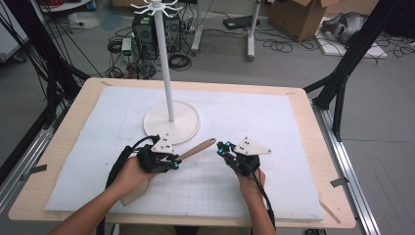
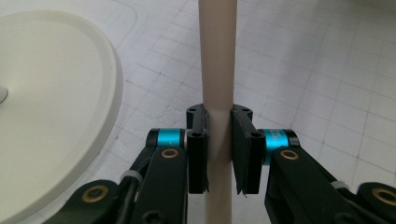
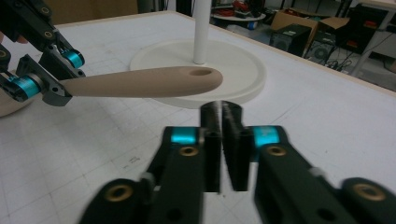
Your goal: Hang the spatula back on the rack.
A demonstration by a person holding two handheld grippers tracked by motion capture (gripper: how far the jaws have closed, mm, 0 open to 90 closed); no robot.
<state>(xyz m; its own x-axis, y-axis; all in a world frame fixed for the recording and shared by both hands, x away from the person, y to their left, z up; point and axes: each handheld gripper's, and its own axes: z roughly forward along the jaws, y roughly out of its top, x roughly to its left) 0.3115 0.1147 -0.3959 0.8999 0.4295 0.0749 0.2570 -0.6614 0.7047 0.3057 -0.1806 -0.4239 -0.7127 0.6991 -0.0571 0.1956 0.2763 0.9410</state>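
A wooden utensil with a long handle (image 1: 198, 148) is held above the white mat, its holed tip pointing toward the right hand. My left gripper (image 1: 174, 161) is shut on that handle; in the left gripper view the jaws (image 2: 218, 114) press on the pale handle (image 2: 215, 56) from both sides. The utensil's broad end (image 1: 136, 192) shows under the left hand. My right gripper (image 1: 220, 149) sits just right of the handle tip, apart from it. Its jaws (image 3: 223, 111) are shut with nothing between them, and the handle (image 3: 144, 81) lies just beyond them.
A white hook stand (image 1: 167, 63) rises from a round base (image 1: 188, 125) at the mat's middle, just behind the left gripper. The mat (image 1: 274, 122) covers a wooden table (image 1: 313, 147). Cables, boxes and black frame legs stand on the floor beyond.
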